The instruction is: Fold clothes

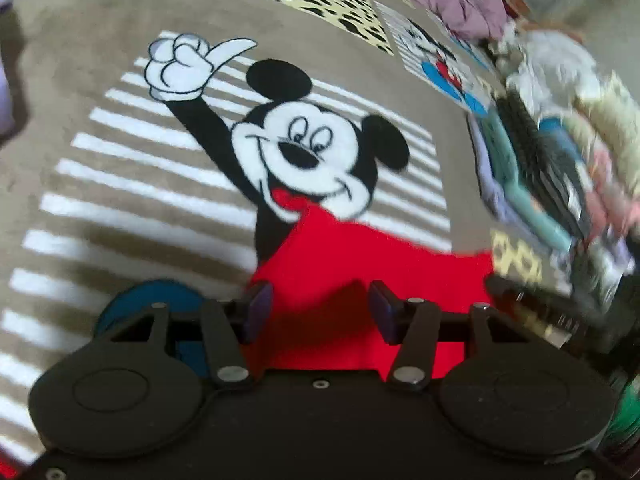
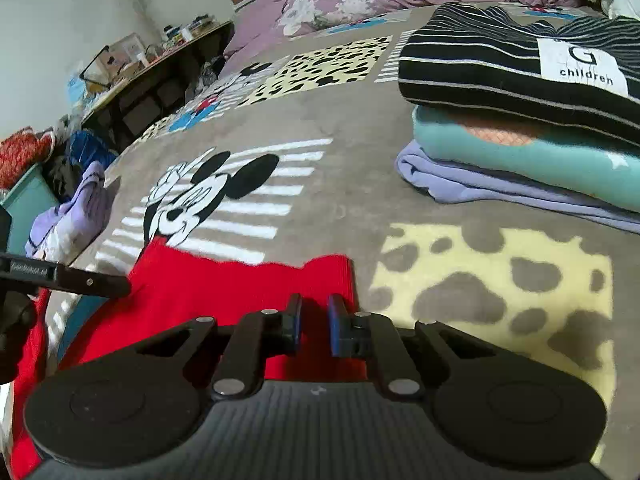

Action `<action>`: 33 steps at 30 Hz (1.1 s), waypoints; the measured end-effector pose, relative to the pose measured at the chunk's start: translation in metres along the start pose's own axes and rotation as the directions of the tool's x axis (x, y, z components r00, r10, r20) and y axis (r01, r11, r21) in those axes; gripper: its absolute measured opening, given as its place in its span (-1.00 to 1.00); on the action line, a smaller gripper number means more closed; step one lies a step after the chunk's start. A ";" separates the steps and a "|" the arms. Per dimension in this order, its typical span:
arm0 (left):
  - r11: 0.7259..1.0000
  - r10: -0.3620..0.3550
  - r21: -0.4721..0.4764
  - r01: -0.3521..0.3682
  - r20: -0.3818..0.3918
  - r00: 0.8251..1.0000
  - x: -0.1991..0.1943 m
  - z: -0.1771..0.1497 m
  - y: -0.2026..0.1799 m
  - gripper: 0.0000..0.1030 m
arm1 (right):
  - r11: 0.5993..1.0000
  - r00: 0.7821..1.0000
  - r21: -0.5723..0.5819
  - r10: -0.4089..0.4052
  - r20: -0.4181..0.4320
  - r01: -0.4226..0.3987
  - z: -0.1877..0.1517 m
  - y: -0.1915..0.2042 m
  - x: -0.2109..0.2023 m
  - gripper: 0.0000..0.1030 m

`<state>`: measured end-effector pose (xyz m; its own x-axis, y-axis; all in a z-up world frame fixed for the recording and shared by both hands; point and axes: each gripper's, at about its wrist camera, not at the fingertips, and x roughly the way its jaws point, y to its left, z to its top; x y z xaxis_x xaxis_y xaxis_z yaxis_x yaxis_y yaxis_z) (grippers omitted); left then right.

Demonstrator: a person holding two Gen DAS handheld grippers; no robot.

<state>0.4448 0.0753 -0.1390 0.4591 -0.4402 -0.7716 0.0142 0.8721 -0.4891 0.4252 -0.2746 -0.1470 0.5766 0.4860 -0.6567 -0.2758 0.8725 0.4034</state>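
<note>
Fold clothes, mid-job: a red garment (image 2: pixel 224 292) lies spread on a cartoon-print blanket (image 2: pixel 352 196) covering the bed, nearest the cameras, not yet folded as far as can be seen. The right gripper (image 2: pixel 314 322) sits over the garment's right edge w/ fingers nearly pressed together; whether cloth is pinched betw. them can't be told. The left gripper (image 1: pixel 320 306) hovers over the red fabric, fingers spread about halfway, nothing gripped. Done so far, judging by the scene: a folded stack (image 2: pixel 520 120) of striped, teal & lilac items, well apart at right. Left to do: the red piece, plus likely a lilac garment (image 2: pixel 76 208) crumpled at the bed's left edge.
</note>
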 end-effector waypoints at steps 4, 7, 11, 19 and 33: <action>0.998 -0.057 0.034 0.056 0.048 0.997 -0.012 0.000 -0.011 0.02 | 0.998 0.999 0.052 0.032 0.027 -0.033 0.001 -0.008 0.000 -0.80; 0.998 -0.061 0.031 0.060 0.054 0.997 0.000 0.003 -0.014 0.02 | 0.998 0.999 0.057 0.034 0.042 -0.037 0.001 -0.008 0.003 -0.77; 0.992 -0.068 -0.104 0.077 0.081 0.994 0.015 0.009 0.010 -0.20 | 0.996 0.998 0.079 0.027 0.058 -0.031 0.000 -0.012 0.008 -0.93; 0.991 -0.086 -0.097 0.097 0.116 0.990 0.000 0.013 0.012 -0.04 | 0.986 0.997 0.161 0.024 0.079 -0.037 -0.003 -0.023 0.009 -1.00; 0.998 0.045 -0.051 -0.032 0.270 0.962 -0.129 -0.113 0.037 0.07 | 0.998 0.979 0.045 0.042 0.199 -0.051 -0.067 0.036 -0.103 -0.60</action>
<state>0.2857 0.1400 -0.1038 0.6817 -0.3270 -0.6545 -0.0459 0.8737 -0.4843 0.3049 -0.2902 -0.1075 0.7060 0.5019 -0.4997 -0.2702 0.8431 0.4650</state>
